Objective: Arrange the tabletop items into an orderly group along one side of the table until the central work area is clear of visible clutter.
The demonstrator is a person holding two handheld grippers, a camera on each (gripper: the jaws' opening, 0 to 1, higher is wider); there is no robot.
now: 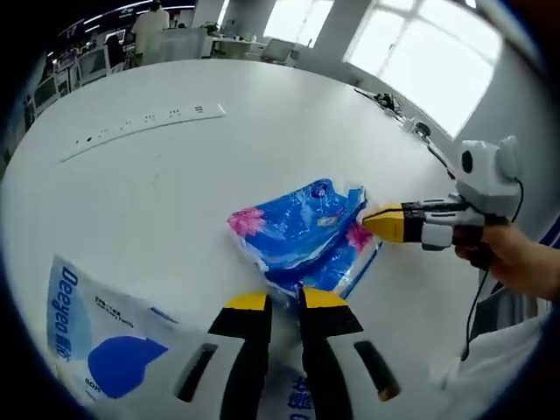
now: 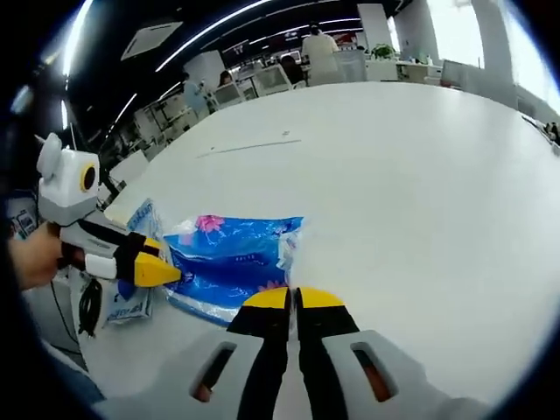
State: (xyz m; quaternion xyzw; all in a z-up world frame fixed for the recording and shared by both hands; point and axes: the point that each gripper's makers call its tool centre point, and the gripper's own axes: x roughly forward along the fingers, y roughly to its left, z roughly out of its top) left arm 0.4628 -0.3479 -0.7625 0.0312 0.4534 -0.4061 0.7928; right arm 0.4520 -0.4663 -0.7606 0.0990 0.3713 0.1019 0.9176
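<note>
Gripping the blue floral pack (image 1: 302,234) edges, both grippers' fingers (image 1: 249,302) (image 2: 271,299) clenched, contact half-hidden.

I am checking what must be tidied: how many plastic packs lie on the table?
2. The blue floral pack lies between both claws; the white Deeyeo pack lies beside the left claw. Others may be hidden.

On the white counter (image 1: 175,184) a blue floral packet (image 1: 302,232) lies just ahead of the left gripper (image 1: 287,302), whose yellow-tipped jaws stand nearly together. The right gripper (image 1: 378,220) enters from 3 o'clock, its tip touching the packet. A white-and-blue bag (image 1: 105,337) lies at 8 o'clock.
</note>
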